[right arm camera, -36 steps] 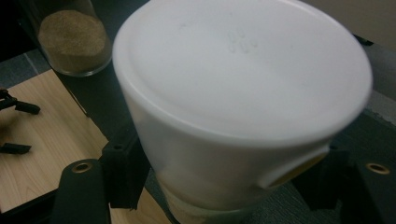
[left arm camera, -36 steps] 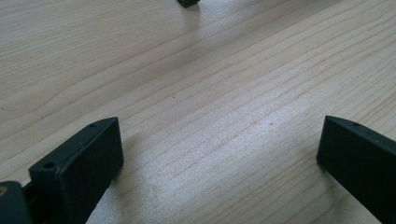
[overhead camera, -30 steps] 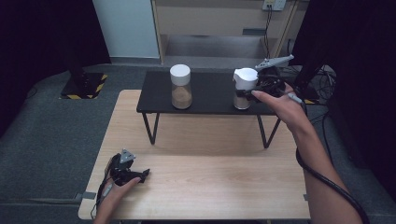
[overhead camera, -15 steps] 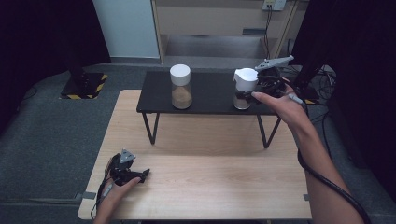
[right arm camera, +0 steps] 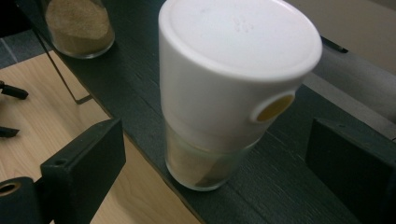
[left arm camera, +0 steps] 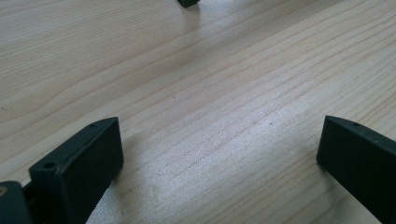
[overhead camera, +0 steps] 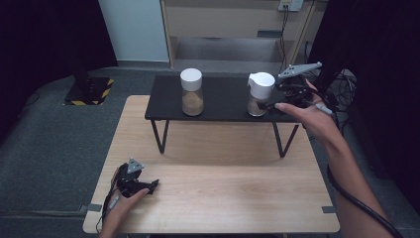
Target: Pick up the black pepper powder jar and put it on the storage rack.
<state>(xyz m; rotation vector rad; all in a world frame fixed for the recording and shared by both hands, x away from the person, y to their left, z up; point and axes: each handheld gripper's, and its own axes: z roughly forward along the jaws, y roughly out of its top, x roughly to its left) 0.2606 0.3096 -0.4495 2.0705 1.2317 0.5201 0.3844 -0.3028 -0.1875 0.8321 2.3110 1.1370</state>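
Two shakers sit on the little black shelf [overhead camera: 223, 101]. The one I'm at, the white-capped shaker [overhead camera: 260, 94], stands upright near its right end, the other shaker [overhead camera: 191, 91] well to its left. My right gripper [overhead camera: 270, 105] has just been opening, jaws now wide either side of it, not pressing. My left gripper [overhead camera: 151, 185] rests open on the wooden table [overhead camera: 223, 188]

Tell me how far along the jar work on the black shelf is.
Done: the right jar stands upright on the black shelf, and the right claw, jaws just opened, is clear of it. In hand: nothing. The left claw rests open on the table. Left: pulling the right claw away.
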